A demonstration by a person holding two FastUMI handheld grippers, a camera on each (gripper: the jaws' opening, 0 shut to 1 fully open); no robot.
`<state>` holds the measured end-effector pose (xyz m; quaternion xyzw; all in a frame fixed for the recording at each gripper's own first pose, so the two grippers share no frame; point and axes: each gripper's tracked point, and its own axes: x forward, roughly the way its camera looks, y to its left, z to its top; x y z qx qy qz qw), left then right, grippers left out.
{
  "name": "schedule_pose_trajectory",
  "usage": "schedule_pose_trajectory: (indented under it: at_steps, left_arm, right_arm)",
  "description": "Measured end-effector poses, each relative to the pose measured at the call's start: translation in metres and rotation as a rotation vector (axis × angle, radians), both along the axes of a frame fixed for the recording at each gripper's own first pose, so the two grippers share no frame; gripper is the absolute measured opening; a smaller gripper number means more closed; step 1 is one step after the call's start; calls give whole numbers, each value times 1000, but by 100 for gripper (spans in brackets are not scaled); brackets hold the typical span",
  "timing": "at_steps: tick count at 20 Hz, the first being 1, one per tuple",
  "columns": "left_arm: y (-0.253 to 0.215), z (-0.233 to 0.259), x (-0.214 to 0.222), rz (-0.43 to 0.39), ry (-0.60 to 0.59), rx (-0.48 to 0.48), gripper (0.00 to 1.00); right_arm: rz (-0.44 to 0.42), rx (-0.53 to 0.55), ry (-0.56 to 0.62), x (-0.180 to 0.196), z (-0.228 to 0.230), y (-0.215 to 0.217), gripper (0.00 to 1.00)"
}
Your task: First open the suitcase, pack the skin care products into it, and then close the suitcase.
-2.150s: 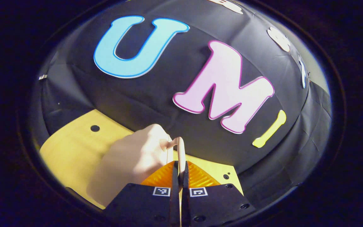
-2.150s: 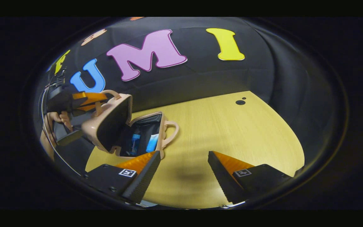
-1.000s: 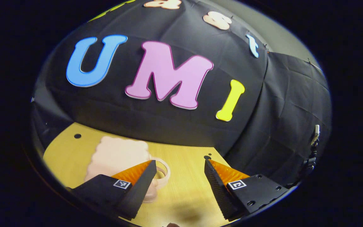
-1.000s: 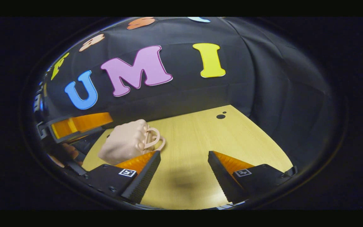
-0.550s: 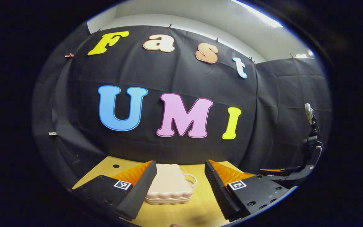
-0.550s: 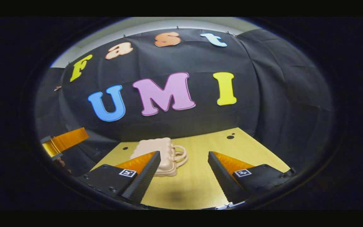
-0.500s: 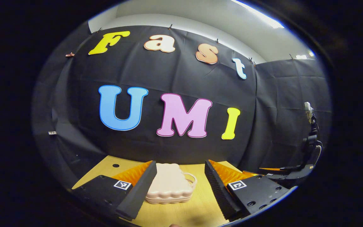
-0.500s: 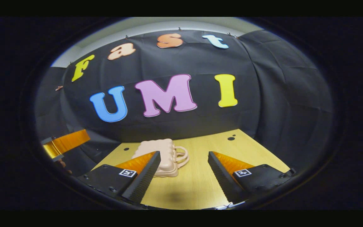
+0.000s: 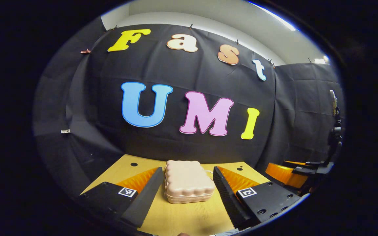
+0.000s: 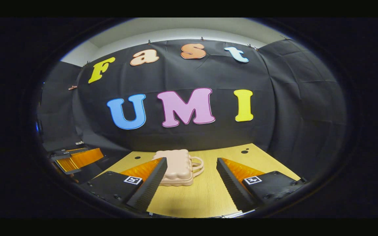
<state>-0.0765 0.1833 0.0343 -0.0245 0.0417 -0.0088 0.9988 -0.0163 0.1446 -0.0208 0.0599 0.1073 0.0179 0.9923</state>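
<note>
In the left gripper view, the fingers (image 9: 149, 190) of the left gripper (image 9: 186, 193) stand wide apart and hold nothing. Between them, farther ahead, lies the small pale pink hard-shell suitcase with a wavy edge (image 9: 188, 181). It is closed and rests flat on the light wooden tabletop (image 9: 185, 218). Neither finger touches it. At the right edge of this view the right gripper (image 9: 294, 170) is seen farther off, beside the tabletop.

In the right gripper view, the fingers (image 10: 231, 185) of the right gripper (image 10: 191, 183) are also spread wide and grasp nothing. The suitcase (image 10: 176, 167) lies ahead of them, partly behind the left finger, with its two loop handles (image 10: 197, 165) pointing to the right. The tabletop (image 10: 205, 193) has small dark holes (image 10: 244, 151) near its far corner. At the left edge the left gripper (image 10: 77, 159) appears, well apart from the suitcase.
</note>
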Motion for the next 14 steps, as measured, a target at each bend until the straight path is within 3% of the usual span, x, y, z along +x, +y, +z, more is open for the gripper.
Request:
schedule_pose_trajectory:
  at_steps: [5, 14]
  left_arm:
    - [2, -3, -6, 0, 13, -11, 96]
    - [-9, -3, -12, -16, 8, 63, 96]
  right_arm:
    - [-8, -10, -13, -1, 6, -2, 96]
    - [-12, -6, -26, -9, 13, -7, 96]
